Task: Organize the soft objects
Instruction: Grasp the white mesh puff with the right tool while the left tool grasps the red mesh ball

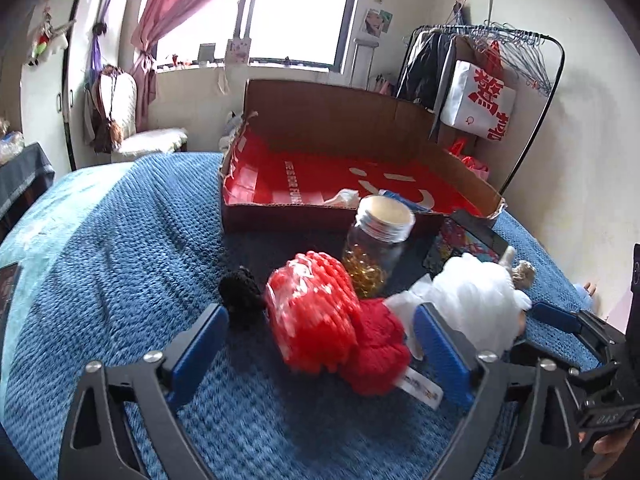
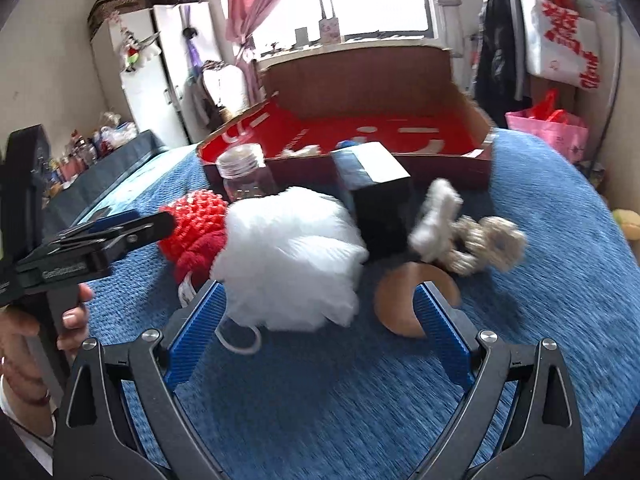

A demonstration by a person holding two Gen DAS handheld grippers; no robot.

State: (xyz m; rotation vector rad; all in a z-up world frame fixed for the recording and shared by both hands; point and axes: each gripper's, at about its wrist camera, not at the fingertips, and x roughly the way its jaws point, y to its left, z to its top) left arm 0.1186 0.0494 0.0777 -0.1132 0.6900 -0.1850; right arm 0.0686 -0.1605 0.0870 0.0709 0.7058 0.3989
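Note:
A red yarn bundle (image 1: 320,320), partly in clear wrap, lies on the blue blanket between the fingers of my left gripper (image 1: 320,344). The pads stand apart from it, so the gripper is open. To its right lies a white mesh pouf (image 1: 476,296). In the right wrist view the pouf (image 2: 288,264) sits at the fingertips of my right gripper (image 2: 320,332), which is open and wide. The red yarn (image 2: 196,224) lies left of the pouf. A black knitted piece (image 1: 240,296) rests left of the yarn. White (image 2: 436,216) and beige (image 2: 488,244) crochet pieces lie to the right.
A cardboard box with a red lining (image 1: 360,120) stands behind, with small items inside. A glass jar (image 1: 376,248), a black box (image 2: 376,200) and a brown crescent (image 2: 400,304) sit among the soft things. A person's hand (image 2: 72,320) holds the left gripper. A clothes rack (image 1: 500,60) stands at the back right.

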